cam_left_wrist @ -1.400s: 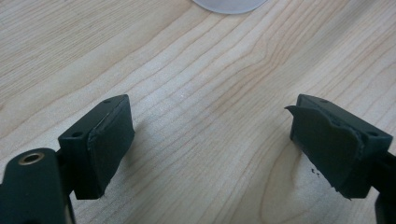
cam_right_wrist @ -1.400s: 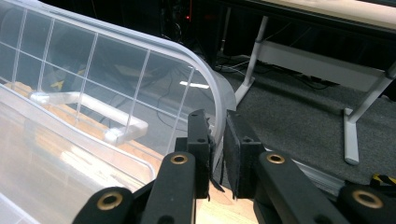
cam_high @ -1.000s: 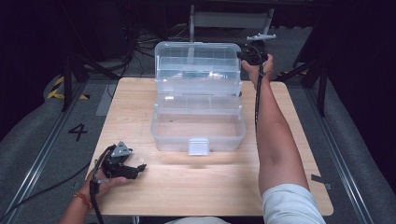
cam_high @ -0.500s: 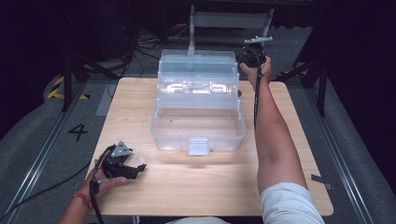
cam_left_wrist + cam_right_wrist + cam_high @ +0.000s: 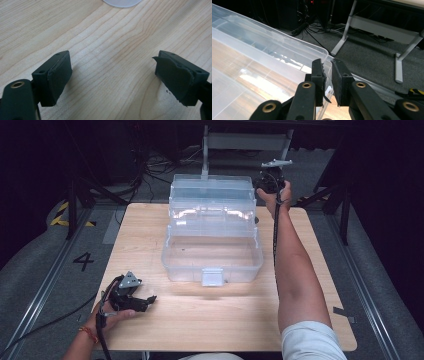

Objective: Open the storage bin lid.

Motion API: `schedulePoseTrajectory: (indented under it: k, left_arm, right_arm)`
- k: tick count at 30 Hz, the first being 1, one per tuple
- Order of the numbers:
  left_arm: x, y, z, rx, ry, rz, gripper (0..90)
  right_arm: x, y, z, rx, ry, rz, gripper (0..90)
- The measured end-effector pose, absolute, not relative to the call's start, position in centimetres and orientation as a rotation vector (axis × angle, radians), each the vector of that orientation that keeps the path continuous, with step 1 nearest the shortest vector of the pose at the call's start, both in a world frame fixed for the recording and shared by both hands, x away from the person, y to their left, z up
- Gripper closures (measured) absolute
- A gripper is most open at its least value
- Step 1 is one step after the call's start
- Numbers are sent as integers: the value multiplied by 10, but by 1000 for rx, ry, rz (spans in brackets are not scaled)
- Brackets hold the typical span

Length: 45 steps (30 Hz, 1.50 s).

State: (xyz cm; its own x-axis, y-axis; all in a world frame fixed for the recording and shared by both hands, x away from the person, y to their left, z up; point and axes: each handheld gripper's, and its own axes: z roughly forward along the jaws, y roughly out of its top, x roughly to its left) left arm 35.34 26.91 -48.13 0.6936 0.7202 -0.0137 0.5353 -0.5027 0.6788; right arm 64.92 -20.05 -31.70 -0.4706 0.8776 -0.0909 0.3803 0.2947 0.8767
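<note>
Clear plastic makes up the large tiered storage box (image 5: 212, 232), which stands open near the middle of the pale wooden table (image 5: 150, 235), its lid (image 5: 212, 187) raised at the far side and its white front latch (image 5: 212, 276) facing the person. The right gripper (image 5: 267, 177) is held at the far right corner of that lid; in the right gripper view its jaws stand almost together with a thin gap, just beside the lid's rim (image 5: 287, 41), and whether they pinch the rim cannot be told. The left gripper (image 5: 147, 301) rests low over the table's near left corner, well apart from the box, jaws spread wide over bare wood with nothing between them.
</note>
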Motion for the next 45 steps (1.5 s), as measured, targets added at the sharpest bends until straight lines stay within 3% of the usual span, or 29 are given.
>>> schedulePoseTrajectory:
  k: [25,32,45]
  left_arm:
    - [353,269,-482,2231,956,360,145]
    - [353,269,-482,2230,955,360,145]
    - [353,269,-482,2230,956,360,144]
  right_arm:
    - [575,-219,-315,947,2039,1127,799]
    - [547,-224,-323,901,2081,1135,766]
    - [497,-242,-347,848,2163,1138,620]
